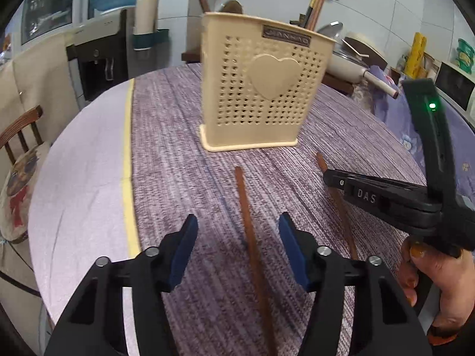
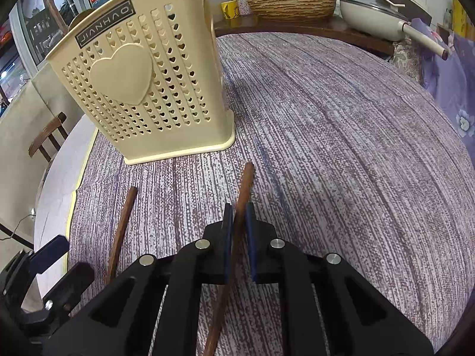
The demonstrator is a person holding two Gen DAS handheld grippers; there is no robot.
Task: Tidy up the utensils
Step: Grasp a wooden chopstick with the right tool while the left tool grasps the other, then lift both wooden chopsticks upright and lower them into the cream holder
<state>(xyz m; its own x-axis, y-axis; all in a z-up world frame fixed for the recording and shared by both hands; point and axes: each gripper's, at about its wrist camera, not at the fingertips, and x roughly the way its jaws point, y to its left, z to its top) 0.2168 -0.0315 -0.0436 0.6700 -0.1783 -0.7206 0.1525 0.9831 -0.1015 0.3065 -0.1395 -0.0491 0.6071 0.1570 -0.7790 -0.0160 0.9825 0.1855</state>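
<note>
A cream perforated utensil holder [image 1: 261, 89] with a heart on its front stands upright on the purple tablecloth; it also shows in the right wrist view [image 2: 142, 83]. Two brown wooden chopsticks lie in front of it. My left gripper [image 1: 237, 225] is open, its blue pads either side of the left chopstick [image 1: 246, 207], just above it. My right gripper [image 2: 239, 210] is shut on the right chopstick [image 2: 245, 184], whose tip points toward the holder. The right gripper shows in the left wrist view [image 1: 329, 175] over that chopstick [image 1: 322, 160]. The left chopstick [image 2: 124, 219] lies beside it.
A round table [image 1: 83, 163] with a yellow-edged cloth. A wooden chair [image 1: 20, 127] at the left, a water dispenser [image 1: 101, 59] behind. A white pan [image 2: 374, 17] and woven basket [image 2: 292, 3] sit on a counter beyond the table.
</note>
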